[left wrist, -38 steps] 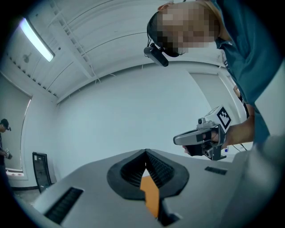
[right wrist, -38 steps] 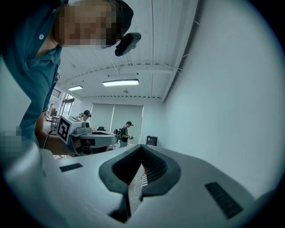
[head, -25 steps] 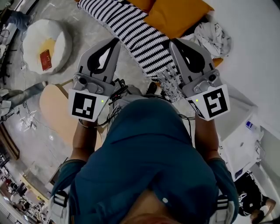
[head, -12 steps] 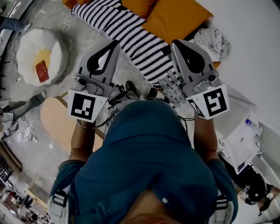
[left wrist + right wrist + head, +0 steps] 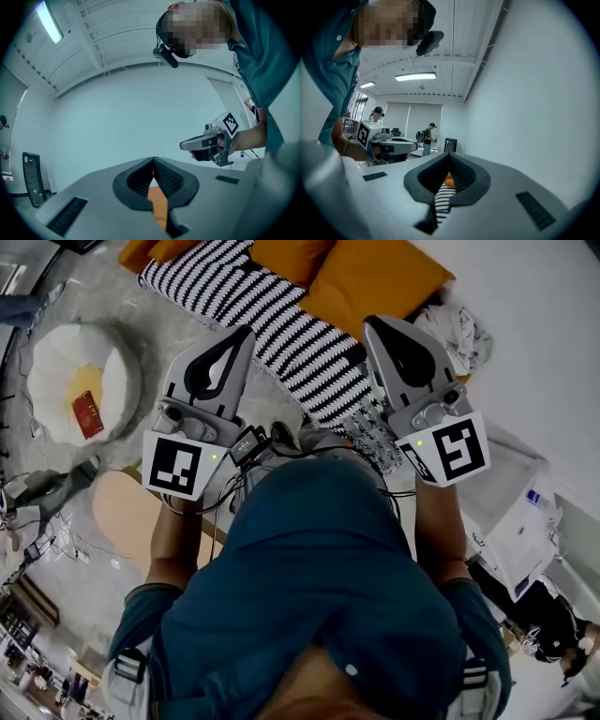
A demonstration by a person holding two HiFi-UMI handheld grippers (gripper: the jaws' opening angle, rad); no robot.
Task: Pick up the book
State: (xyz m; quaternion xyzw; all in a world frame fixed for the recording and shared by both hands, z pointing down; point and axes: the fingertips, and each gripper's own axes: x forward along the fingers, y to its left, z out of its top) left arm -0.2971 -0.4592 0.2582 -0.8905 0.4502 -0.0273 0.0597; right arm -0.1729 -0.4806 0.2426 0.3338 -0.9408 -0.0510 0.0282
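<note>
2x grippers (image 5: 246, 330) (image 5: 367, 322), 1x book (image 5: 86, 414), 1x pouf (image 5: 49, 367), 1x striped throw (image 5: 291, 334).

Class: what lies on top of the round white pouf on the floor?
A red book lies on a yellow patch of the pouf. What is under the book is covered.

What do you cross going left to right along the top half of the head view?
red book → left tongs → right tongs → crumpled white cloth. The striped blanket runs behind both tongs, so it has no clear place in the order.
</note>
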